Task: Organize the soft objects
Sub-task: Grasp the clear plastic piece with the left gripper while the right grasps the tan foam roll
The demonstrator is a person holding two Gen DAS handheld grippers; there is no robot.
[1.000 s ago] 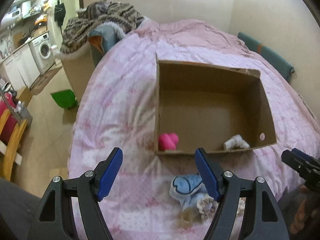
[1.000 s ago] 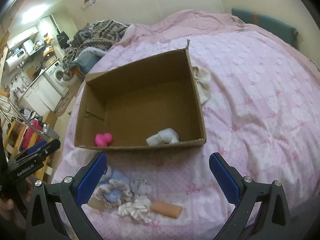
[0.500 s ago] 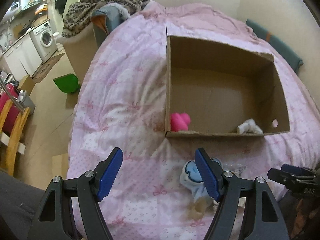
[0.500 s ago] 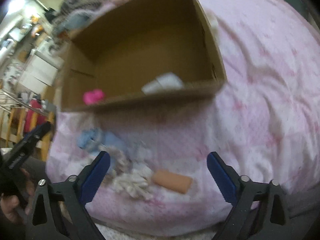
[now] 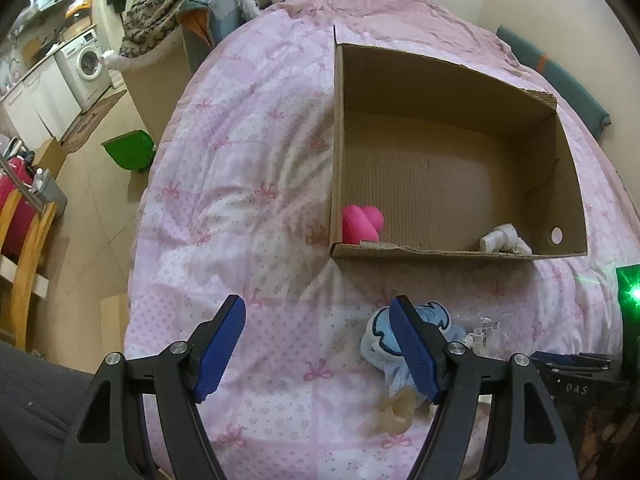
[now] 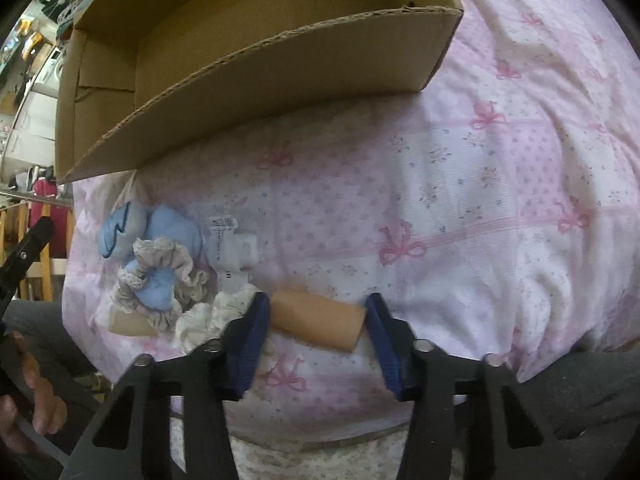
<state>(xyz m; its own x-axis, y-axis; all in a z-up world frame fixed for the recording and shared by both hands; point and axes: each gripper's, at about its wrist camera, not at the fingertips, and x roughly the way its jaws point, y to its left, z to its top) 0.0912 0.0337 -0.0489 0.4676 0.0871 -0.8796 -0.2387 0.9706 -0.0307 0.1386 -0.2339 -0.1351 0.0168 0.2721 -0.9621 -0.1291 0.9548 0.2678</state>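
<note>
Pink quilted bedspread [image 5: 248, 184] with bow print covers the bed, fills both views. Open cardboard box [image 5: 452, 252] sits on it, top open. Inside box: pink soft item [image 5: 362, 224] in the near left corner against the wall, small white rolled item [image 5: 504, 240] near the near right corner.

Pile of soft things lies on the bedspread just in front of the box's near wall: light blue plush [image 6: 160, 236], beige lace scrunchie [image 6: 168, 276] draped over it, white frilly scrunchie [image 6: 208, 316] beside that, small clear packet with label [image 6: 230, 248] next to the plush.

Tan cylinder roll [image 6: 316, 320] lies on its side to the right of the pile. Right gripper [image 6: 314, 326] is down at bed level, jaws parted with the roll between them; blue pads right at both ends, contact can't be confirmed.

Left gripper [image 5: 320, 344] is above the bedspread, jaws wide apart, nothing between them; its right finger overlaps the blue plush in view.

Washing machine [image 5: 86, 66] and green bin [image 5: 130, 154] on the floor at left.
</note>
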